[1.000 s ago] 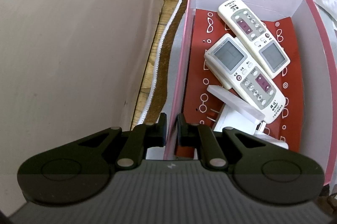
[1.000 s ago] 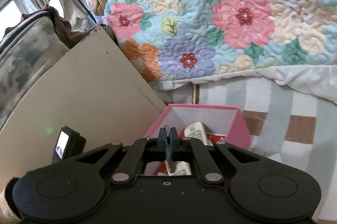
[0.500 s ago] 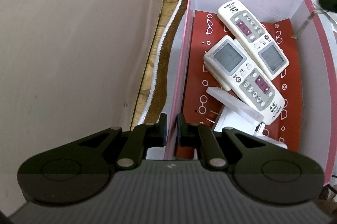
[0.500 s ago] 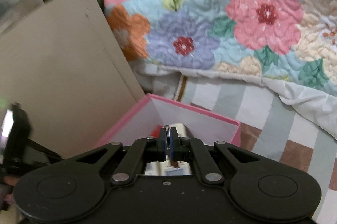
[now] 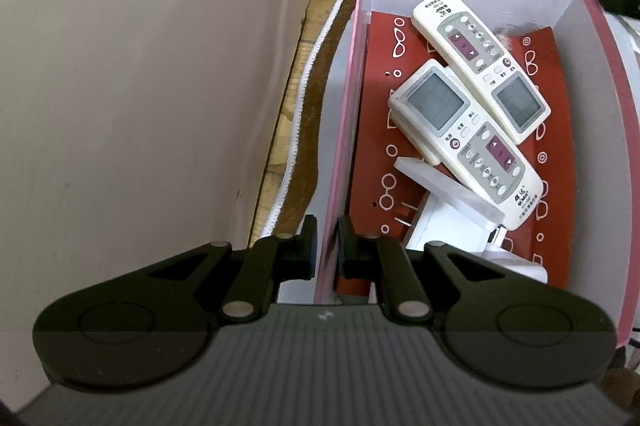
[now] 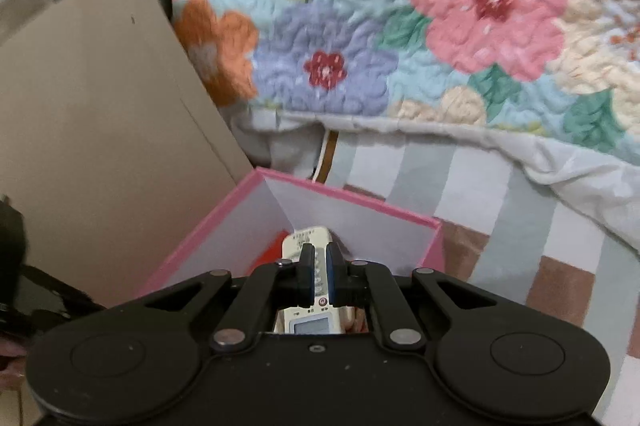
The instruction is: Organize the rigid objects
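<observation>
A pink box (image 5: 344,114) with a red patterned floor holds two white remote controls (image 5: 464,130) (image 5: 480,62), a clear plastic case (image 5: 448,186) and a white plug adapter (image 5: 448,230). My left gripper (image 5: 325,246) is shut on the box's left wall, one finger on each side. My right gripper (image 6: 318,276) hovers above the same box (image 6: 224,222); its fingers stand a small gap apart with nothing between them, and a remote (image 6: 308,242) lies below. A small item that it held a moment ago is out of sight.
A beige cardboard panel (image 5: 140,86) stands close on the left of the box. A floral quilt (image 6: 400,26) and striped sheet (image 6: 500,194) lie behind. Bare wood floor (image 5: 316,14) shows between panel and box.
My right gripper moved over the box and its fingers parted; the thin metal item it pinched is gone from between them. The left gripper kept its hold on the box wall.
</observation>
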The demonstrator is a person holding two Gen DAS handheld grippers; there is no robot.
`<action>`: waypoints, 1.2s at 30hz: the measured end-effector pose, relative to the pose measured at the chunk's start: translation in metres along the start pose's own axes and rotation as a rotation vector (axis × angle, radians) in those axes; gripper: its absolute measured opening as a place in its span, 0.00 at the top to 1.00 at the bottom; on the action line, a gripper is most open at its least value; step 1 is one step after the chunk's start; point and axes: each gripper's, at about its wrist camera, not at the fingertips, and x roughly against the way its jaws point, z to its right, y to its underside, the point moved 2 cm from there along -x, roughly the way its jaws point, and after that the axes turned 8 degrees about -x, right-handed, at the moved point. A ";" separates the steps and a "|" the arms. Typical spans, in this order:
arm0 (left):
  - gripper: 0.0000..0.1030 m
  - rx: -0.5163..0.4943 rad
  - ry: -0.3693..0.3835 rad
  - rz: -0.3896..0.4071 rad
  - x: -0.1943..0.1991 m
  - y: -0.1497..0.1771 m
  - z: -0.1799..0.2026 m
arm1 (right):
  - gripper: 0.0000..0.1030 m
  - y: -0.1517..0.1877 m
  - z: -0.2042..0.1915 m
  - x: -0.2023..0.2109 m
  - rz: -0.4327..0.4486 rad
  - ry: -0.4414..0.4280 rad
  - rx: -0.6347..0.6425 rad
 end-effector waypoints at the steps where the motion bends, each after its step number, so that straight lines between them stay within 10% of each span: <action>1: 0.90 0.000 -0.002 0.001 0.000 0.000 0.001 | 0.88 -0.001 0.001 0.006 0.009 -0.002 -0.001; 15: 0.90 0.001 -0.015 -0.002 0.000 0.001 0.002 | 0.66 0.043 0.030 0.052 -0.119 0.012 0.293; 20: 0.90 0.006 -0.012 -0.002 0.000 -0.001 0.001 | 0.44 0.069 0.042 0.022 -0.181 -0.017 0.454; 32: 0.90 -0.016 0.002 -0.009 0.000 -0.003 0.000 | 0.29 0.068 0.052 -0.074 -0.407 0.028 0.692; 36: 0.90 -0.023 0.001 -0.011 -0.002 -0.004 0.002 | 0.02 0.066 0.066 -0.085 -0.390 0.051 0.664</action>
